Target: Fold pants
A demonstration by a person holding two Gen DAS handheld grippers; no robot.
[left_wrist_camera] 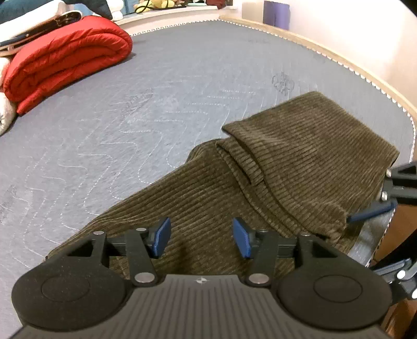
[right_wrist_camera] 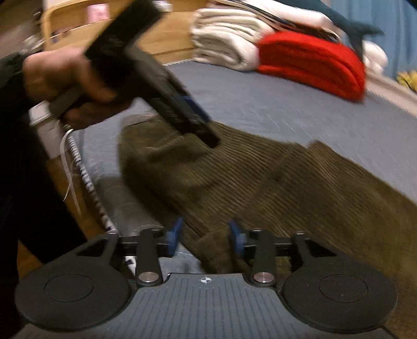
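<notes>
Olive corduroy pants (left_wrist_camera: 273,167) lie on the grey-blue mattress (left_wrist_camera: 156,104), with one part folded over another near the mattress edge. My left gripper (left_wrist_camera: 202,237) is open just above the cloth, holding nothing. In the right wrist view the pants (right_wrist_camera: 260,177) stretch from the near edge toward the right. My right gripper (right_wrist_camera: 204,236) is open, with an edge of the pants lying between its blue pads (right_wrist_camera: 235,236). The left gripper (right_wrist_camera: 200,125), held by a hand, hovers over the far end of the pants. The right gripper's blue fingertip (left_wrist_camera: 372,213) touches the pants' edge in the left wrist view.
A folded red quilt (left_wrist_camera: 65,57) and white folded blankets (right_wrist_camera: 224,41) sit at the far side of the mattress. The mattress edge with zigzag trim (right_wrist_camera: 88,187) runs close on the left, with wooden floor beyond. A purple box (left_wrist_camera: 276,14) stands by the wall.
</notes>
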